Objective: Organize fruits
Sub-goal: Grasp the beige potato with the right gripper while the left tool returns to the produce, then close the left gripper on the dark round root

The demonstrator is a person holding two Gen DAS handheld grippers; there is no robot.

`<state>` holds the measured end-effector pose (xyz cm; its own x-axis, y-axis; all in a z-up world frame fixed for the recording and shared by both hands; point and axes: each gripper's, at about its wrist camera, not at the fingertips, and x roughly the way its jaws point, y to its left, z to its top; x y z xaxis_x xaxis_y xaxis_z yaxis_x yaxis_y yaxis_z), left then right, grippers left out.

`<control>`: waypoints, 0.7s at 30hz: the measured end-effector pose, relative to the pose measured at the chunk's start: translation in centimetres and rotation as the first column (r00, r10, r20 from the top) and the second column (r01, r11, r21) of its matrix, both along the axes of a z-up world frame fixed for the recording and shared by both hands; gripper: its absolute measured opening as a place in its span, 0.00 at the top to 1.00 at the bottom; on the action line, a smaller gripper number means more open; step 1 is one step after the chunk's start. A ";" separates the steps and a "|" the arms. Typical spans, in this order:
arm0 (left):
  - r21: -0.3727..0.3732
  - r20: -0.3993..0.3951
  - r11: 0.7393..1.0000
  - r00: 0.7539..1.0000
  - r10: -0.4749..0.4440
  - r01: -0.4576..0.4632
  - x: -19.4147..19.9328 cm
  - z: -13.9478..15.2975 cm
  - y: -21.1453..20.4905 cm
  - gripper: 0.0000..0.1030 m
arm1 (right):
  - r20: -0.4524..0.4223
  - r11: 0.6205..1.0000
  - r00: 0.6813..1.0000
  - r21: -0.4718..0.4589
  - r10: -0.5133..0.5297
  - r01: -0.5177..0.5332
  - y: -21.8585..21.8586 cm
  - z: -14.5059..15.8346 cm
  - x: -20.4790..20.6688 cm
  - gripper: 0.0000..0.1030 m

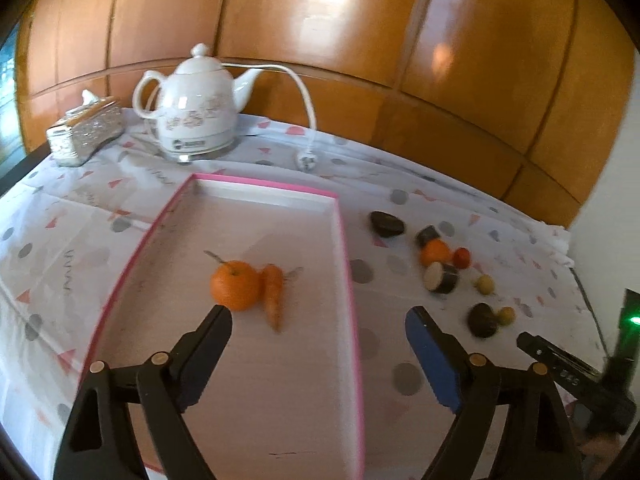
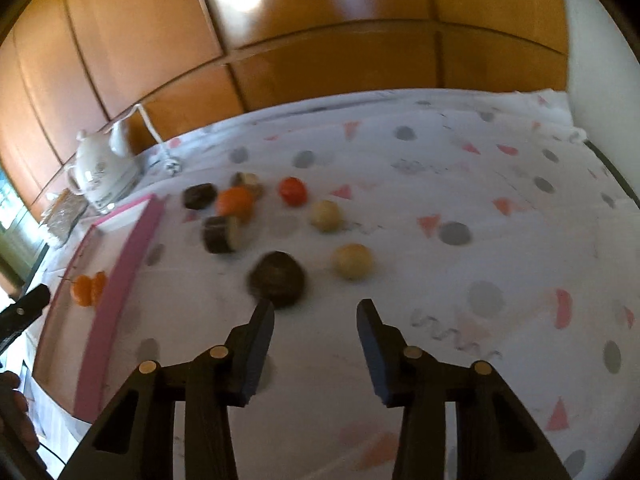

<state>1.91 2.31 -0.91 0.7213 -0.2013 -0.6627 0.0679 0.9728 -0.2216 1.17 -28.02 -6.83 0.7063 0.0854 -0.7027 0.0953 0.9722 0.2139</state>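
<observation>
A pink-rimmed tray holds an orange and a small carrot. My left gripper is open and empty above the tray's near right part. To the right of the tray, loose on the cloth, lie a dark fruit, two pale round fruits, a red tomato, an orange fruit and dark cut pieces. My right gripper is open and empty just in front of the dark fruit. The tray also shows in the right wrist view.
A white kettle with cord and plug and a glittery tissue box stand at the table's back left. Wooden panels rise behind the table. The right gripper shows at the right edge of the left wrist view.
</observation>
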 end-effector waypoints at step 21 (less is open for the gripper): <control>-0.029 -0.085 0.961 0.958 -0.275 0.274 1.8 -1.1 -7.8 0.15 | -0.053 0.995 0.999 -0.098 0.001 -0.006 -1.1 -1.7 5.3 0.74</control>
